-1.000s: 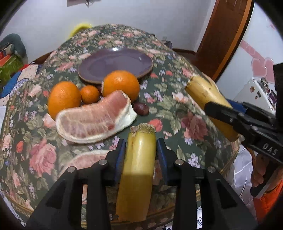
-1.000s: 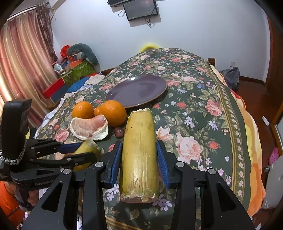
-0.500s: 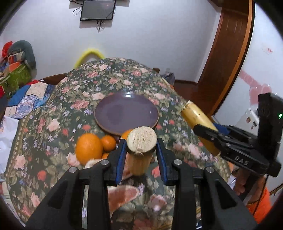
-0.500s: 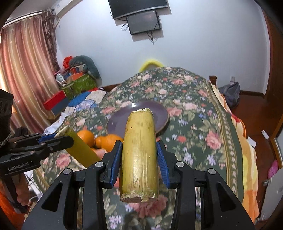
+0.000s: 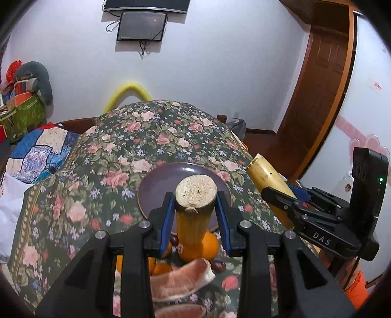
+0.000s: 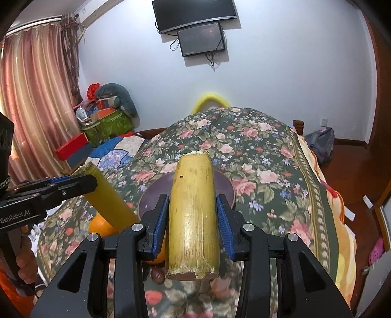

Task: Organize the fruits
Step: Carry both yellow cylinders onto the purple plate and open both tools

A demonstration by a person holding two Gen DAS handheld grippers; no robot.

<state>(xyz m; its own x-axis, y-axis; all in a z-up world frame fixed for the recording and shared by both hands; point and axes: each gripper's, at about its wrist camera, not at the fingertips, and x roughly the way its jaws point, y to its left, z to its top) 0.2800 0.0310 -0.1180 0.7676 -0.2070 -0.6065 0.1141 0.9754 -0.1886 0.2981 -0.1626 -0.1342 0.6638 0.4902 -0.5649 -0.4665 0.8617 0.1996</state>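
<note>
Surface (image 5: 73, 186): covered with a dark green cloth (image 6: 276, 171) printed with pink roses and small blue flowers, edged with a patterned border strip. A round purple plate (image 5: 156, 186) sits near the middle of the surface, bare where it shows. On the near side of the plate lies a cluster of fruit: one orange (image 5: 210, 247) just beside the plate rim, further oranges partly hidden behind the tool, a peeled pomelo wedge (image 5: 180, 278) and a small dark brown fruit (image 5: 218, 265) touching the wedge.

Left tool (image 5: 195, 220): blue pads clamped on a yellow cane piece (image 5: 193, 225), held up over the fruit cluster with its cut end facing the camera.

Right tool (image 6: 193, 220): blue pads clamped on a second, thicker cane piece (image 6: 193, 215), held above the surface in line with the plate. In the right wrist view the left tool's cane piece appears at the left, tilted over an orange.

Room: pale wall carrying a dark screen (image 6: 195, 12) with a smaller monitor (image 6: 201, 39) mounted beneath it, cables hanging below. A pink curtain (image 6: 31, 97) hangs at the left. A pile of boxes and bags (image 6: 105, 117) stands in the corner beside it. A yellow curved chair back (image 5: 127, 94) rises behind the far edge of the surface. A wooden door (image 5: 320, 80) stands at the right, and a grey backpack (image 6: 320, 141) rests on the wooden floor.
</note>
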